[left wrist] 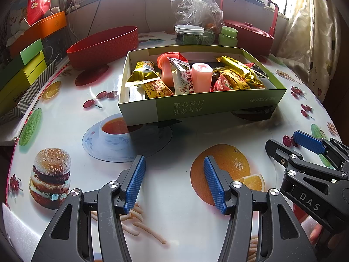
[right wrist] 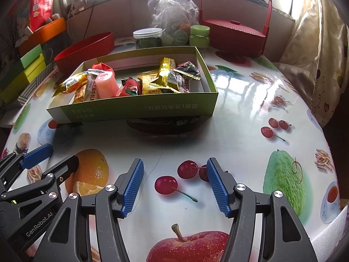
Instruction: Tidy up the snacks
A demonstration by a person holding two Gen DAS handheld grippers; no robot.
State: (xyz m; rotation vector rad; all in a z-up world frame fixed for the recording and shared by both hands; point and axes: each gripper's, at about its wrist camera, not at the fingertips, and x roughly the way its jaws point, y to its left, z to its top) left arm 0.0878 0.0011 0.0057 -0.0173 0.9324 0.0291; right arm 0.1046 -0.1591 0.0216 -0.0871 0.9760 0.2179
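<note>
Both tools, left tool (left wrist: 174, 182) and right tool (right wrist: 174, 185), gape empty before the snack box (left wrist: 218, 106).

1. Dark object (right wrist: 163, 124) under the green box (right wrist: 139, 109): mostly hidden, identity unclear.
2. Plastic bag (left wrist: 196, 4): contents blurred.
3. Snack wrappers (left wrist: 181, 78): overlapping, lower ones concealed.
4. Right gripper (left wrist: 290, 144): cut off at the left view's edge.

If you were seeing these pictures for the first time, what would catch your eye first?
A green box heaped with bright snack packets sits mid-table. Behind it stand a red oval tub, left, and a red handled basket, right. Both grippers hover open and empty over the fruit-printed tablecloth.
</note>
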